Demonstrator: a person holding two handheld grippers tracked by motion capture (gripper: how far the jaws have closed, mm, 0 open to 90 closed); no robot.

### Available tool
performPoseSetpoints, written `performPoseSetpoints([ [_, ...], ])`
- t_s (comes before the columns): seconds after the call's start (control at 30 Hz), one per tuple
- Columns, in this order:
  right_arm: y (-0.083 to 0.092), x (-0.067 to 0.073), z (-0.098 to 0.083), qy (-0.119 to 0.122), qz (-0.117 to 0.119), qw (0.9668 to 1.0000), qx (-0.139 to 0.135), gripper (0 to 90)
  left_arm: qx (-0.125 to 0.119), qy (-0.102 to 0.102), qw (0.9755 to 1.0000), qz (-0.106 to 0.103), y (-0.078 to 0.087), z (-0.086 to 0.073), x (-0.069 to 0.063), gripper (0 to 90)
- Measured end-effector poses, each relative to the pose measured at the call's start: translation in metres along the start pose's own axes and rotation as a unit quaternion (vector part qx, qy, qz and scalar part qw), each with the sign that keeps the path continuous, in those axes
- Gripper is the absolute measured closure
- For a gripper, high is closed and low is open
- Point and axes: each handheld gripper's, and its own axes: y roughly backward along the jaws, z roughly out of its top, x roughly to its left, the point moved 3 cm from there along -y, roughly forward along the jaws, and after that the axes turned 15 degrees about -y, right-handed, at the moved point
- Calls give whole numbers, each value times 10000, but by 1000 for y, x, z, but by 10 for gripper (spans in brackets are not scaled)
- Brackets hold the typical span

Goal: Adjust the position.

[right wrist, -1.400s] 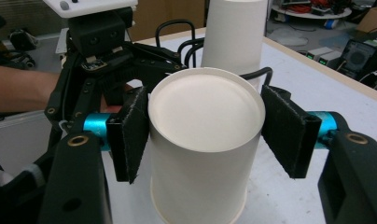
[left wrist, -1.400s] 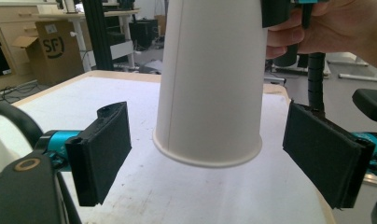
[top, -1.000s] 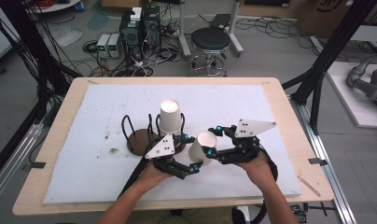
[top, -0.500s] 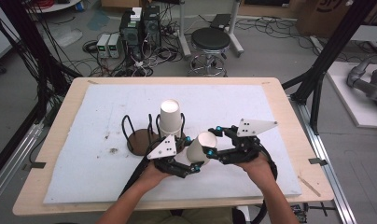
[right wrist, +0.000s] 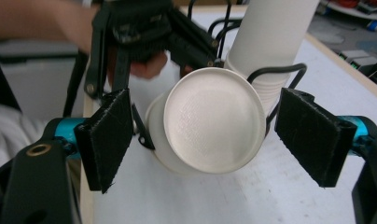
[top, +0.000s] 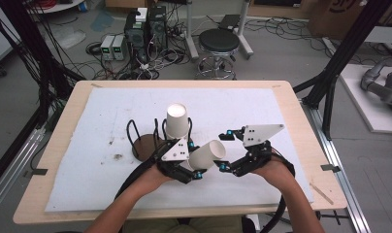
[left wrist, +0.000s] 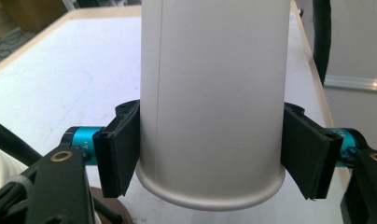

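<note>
White mat covers wooden table; left claw grasps paper cup, right claw released.

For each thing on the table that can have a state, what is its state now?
Left gripper: shut on the paper cup.
Paper cup: held on its side, base toward the right gripper.
Right gripper: open; its jaws have just been opening, pads apart from the cup's base.
Cup stack: upside down, upright in the wire holder.
Wire holder: standing on the white mat, one slot filled.
</note>
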Motion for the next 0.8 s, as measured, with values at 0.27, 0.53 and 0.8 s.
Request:
performPoseSetpoints([
  [0.27,-12,2,4,501,76,9955,800,201,310,-127,9993,-182,-2,4,-2,273],
  [0.53,-21,1,5,681,168,9896,1257,223,512,-310,9978,-286,-4,6,-5,273],
  [0.8,-29,-1,1,821,318,9824,1645,324,621,-357,9962,-489,-9,6,-8,273],
])
